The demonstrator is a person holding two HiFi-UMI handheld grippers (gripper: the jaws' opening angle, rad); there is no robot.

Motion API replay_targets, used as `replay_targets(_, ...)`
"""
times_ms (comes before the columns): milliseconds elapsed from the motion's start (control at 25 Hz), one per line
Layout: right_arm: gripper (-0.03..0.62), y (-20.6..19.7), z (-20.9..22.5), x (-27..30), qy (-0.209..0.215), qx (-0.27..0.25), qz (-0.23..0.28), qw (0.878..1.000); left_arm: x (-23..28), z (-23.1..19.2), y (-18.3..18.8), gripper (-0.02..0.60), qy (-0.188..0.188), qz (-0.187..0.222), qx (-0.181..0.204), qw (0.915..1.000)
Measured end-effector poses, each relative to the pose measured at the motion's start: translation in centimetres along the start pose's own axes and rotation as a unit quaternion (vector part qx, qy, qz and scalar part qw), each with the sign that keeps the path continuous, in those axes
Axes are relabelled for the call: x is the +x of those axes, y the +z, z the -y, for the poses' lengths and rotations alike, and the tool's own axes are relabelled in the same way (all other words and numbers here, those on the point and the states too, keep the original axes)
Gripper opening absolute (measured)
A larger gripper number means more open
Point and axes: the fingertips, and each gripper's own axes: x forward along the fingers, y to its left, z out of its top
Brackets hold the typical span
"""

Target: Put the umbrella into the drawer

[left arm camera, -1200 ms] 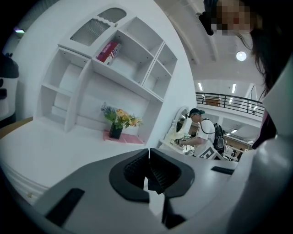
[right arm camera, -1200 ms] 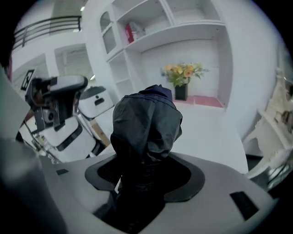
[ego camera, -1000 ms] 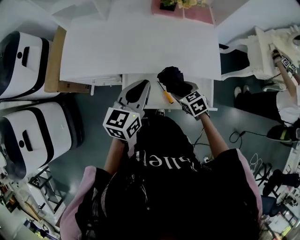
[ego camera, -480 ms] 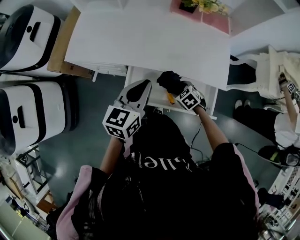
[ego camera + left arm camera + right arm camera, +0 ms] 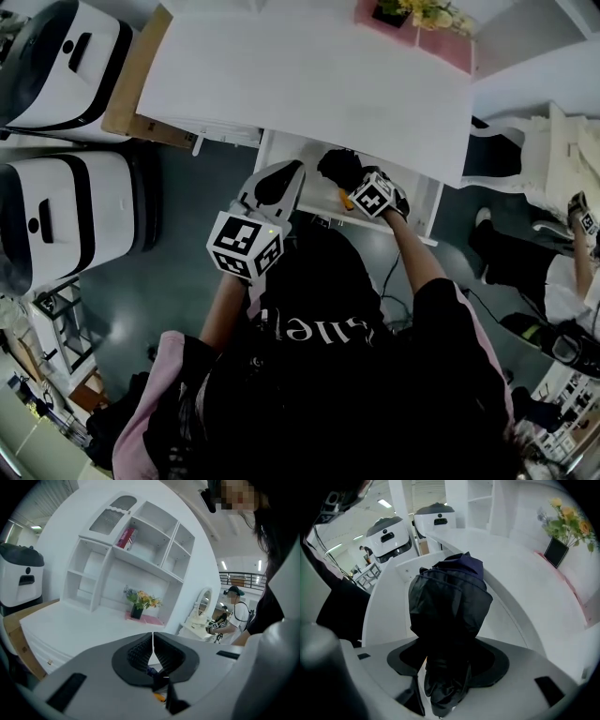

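A black folded umbrella (image 5: 337, 167) hangs over the open white drawer (image 5: 420, 199) under the desk, and my right gripper (image 5: 353, 182) is shut on it. In the right gripper view the umbrella (image 5: 449, 599) fills the space between the jaws of the right gripper (image 5: 447, 654), with the drawer's floor (image 5: 389, 606) below it. My left gripper (image 5: 289, 167) hovers at the drawer's left front, shut with nothing in it. The left gripper view shows the left gripper (image 5: 153, 641) with its pads pressed together.
An orange-handled screwdriver (image 5: 346, 200) lies in the drawer beside the umbrella. The white desk top (image 5: 309, 75) carries a flower pot (image 5: 392, 11) at the back. Two white machines (image 5: 66, 220) stand left of the desk. A person (image 5: 562, 272) is at the far right.
The head view has swung a little. The right gripper still holds the umbrella over the drawer and now covers more of the screwdriver. The left gripper has hardly moved.
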Motion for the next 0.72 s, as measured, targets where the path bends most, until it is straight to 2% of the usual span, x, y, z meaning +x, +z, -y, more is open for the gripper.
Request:
replay_targets(320, 0.279, -1.0, 1.4, 2.2, -0.017, 0.059, -0.003, 0.998, 0.5, -0.4, -0.3, 0.02, 0.01, -0.012, -0.002, 0.9999)
replay_targets(520, 0.281, -0.9, 1.6, 3.0, -0.035, 0.064, -0.002, 0.997, 0.7, -0.6, -0.6, 0.02, 0.015, -0.019, -0.002, 0.9997)
replay_targets(720, 0.281, -0.9, 1.5, 2.8, -0.027, 0.088, 0.001, 0.996, 0.6, -1.1, -0.4, 0.02, 0.01, -0.021, 0.002, 0.9997)
